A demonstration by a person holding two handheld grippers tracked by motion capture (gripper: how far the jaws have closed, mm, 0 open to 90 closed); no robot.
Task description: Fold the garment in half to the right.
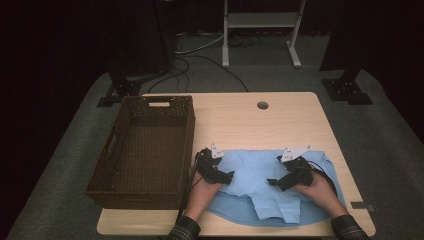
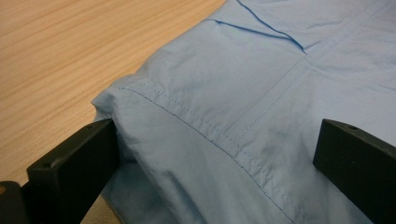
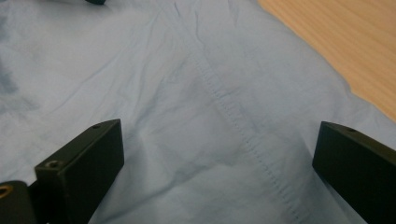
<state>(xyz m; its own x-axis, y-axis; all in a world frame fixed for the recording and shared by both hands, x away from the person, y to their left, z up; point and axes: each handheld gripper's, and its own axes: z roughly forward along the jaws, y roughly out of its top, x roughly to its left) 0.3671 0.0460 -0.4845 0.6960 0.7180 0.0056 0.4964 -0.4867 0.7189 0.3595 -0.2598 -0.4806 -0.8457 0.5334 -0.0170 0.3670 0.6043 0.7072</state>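
Two grippers low over a light blue shirt [image 1: 260,182] spread flat on the near right part of the wooden table [image 1: 280,120], hem edge close to the table's near rim. Left gripper [image 1: 226,176] at the garment's left edge, held in the left hand [image 1: 202,192] and aimed rightward across the cloth; right gripper [image 1: 273,182] over the middle-right of the fabric, held in the right hand [image 1: 320,190] and aimed leftward, so both tips facing each other with a stretch of cloth between. Left gripper view: jaws spread wide, straddling a folded, stitched edge of the shirt [image 2: 210,126], one jaw beside the fabric's border near bare wood [image 2: 70,56], nothing pinched between them. Right gripper view: jaws likewise parted wide above a long stitched seam [image 3: 233,121] running across wrinkled cloth, a strip of tabletop [image 3: 345,46] at the upper right, nothing clamped. Dark brown woven basket [image 1: 147,150] standing on the table's left part, just beside the left gripper, apart from the shirt. Round cable hole [image 1: 262,105] in the tabletop toward the far edge. Plaid sleeves [image 1: 185,229] at the bottom of the high view.
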